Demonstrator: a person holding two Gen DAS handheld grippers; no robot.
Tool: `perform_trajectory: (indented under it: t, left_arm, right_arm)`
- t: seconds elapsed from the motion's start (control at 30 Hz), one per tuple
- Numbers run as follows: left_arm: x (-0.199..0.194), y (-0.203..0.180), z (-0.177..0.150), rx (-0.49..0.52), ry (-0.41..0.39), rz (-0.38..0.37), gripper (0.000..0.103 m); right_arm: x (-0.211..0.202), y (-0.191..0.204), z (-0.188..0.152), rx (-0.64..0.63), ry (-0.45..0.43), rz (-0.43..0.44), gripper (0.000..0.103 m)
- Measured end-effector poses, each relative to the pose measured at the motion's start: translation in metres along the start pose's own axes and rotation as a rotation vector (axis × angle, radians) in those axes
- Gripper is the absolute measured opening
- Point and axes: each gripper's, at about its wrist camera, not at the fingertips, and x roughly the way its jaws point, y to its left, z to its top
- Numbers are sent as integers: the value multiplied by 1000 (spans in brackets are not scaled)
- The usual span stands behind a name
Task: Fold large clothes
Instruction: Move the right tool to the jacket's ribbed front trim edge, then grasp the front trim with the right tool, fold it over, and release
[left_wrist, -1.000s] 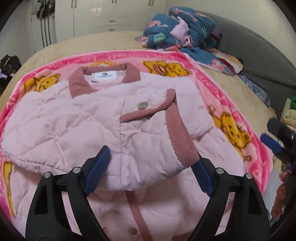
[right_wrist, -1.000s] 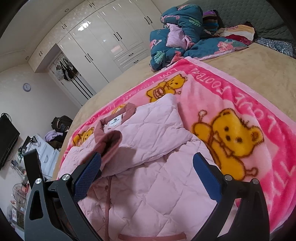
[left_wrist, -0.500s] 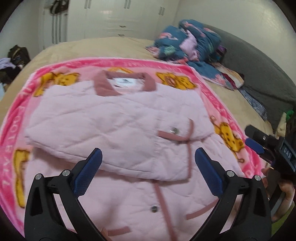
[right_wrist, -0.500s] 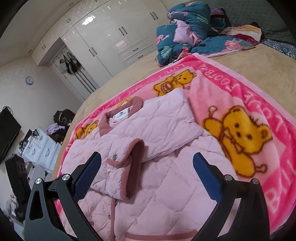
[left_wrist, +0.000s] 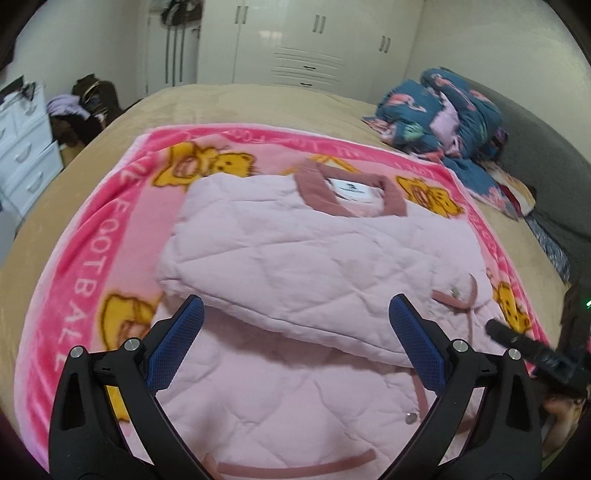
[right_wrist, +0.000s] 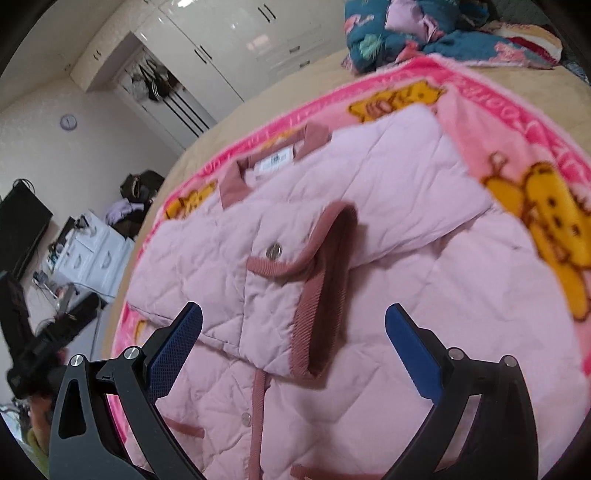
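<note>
A pink quilted jacket (left_wrist: 306, 266) lies spread on a pink teddy-bear blanket (left_wrist: 92, 266) that covers the middle of a tan bed (left_wrist: 258, 103). Both sleeves are folded across the jacket's chest, and the dusty-rose cuff (right_wrist: 325, 280) of the upper sleeve rests near the button placket, its snap (right_wrist: 273, 251) facing up. The collar (left_wrist: 317, 188) with its white label points toward the far end of the bed.

The left gripper (left_wrist: 299, 347) hangs over the jacket's lower half with its blue pads spread wide, holding nothing. The right gripper (right_wrist: 295, 347) is likewise spread wide and empty, poised above the cuff and placket.

A heap of dark blue floral bedding (left_wrist: 443, 114) sits at the far corner of the bed, well apart from the jacket, beside a grey upholstered headboard (left_wrist: 546, 177). White wardrobe doors (left_wrist: 295, 40) line the far wall; a white drawer unit (left_wrist: 26, 155) and a pile of dark bags (left_wrist: 88, 110) stand on the floor to the side. A round wall clock (right_wrist: 68, 122) and a dark screen (right_wrist: 22, 229) appear in the right wrist view.

The jacket's hem is cut off behind the gripper frames. The blanket's lettering is blurred in places.
</note>
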Motion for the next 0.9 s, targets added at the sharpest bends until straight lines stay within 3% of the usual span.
perform_trajectory:
  t: [0.23,0.27,0.33,0.37,0.43,0.5,0.73,0.9]
  left_arm:
    - [-2,31,0,-71,-19,32,94]
    - [-2,36,0,-86,-20,37,94]
    - [-2,43,0,-105,-22,37,94]
    - [-2,45,-1,-112,-23,39,94]
    - [-1,51,0,-130,-25,42,94]
    - [1,56,1,-140,-23,44,94]
    - [4,62,8,-138,-26,51,94]
    - [8,62,20,-142,-41,52,94]
  right_arm:
    - [41,-8,-4,67,49,2,95]
    - [44,-9,-4,69,53,1,88]
    - [50,-9,-4,50,58,8,54]
    - [51,-8,-4,42,56,19,49]
    - [47,-2,-4,6,42,42,24]
    - [38,11,2,-57,14,38,18]
    - [-14,62,63,-300,-135,75,15]
    - [-36,81,108,-441,-204,38,14]
